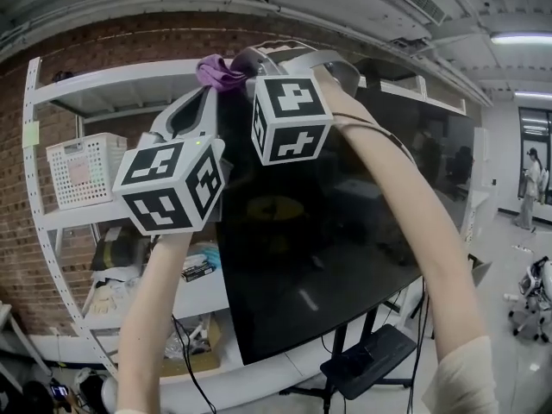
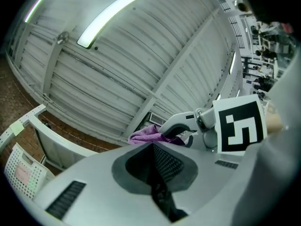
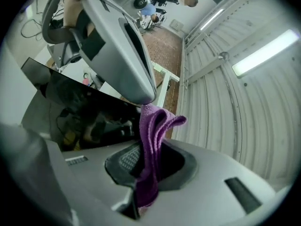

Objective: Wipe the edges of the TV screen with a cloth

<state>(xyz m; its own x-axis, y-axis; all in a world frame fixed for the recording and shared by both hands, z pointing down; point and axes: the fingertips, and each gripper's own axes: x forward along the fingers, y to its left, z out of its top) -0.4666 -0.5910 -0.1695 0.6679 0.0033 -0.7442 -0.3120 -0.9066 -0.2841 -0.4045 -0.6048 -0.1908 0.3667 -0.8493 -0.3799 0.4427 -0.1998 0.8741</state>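
The black TV screen (image 1: pixel 328 240) stands on a floor stand in the middle of the head view. Both grippers are raised to its top left corner. My right gripper (image 1: pixel 240 65) is shut on a purple cloth (image 1: pixel 220 72), which sits at the screen's top edge. In the right gripper view the cloth (image 3: pixel 153 135) hangs folded between the jaws (image 3: pixel 146 160), with the dark screen (image 3: pixel 70 112) just to the left. My left gripper (image 1: pixel 207 97) is just below and left of the cloth, off the screen's left edge. Its jaws (image 2: pixel 153 149) are shut with nothing in them, and the cloth (image 2: pixel 145 135) shows beyond.
White shelves against a brick wall hold a white basket (image 1: pixel 83 171) and small items left of the TV. The stand's dark base (image 1: pixel 373 365) and cables lie below. A person (image 1: pixel 528 188) stands far right, near a chair (image 1: pixel 533 300). The ceiling is close overhead.
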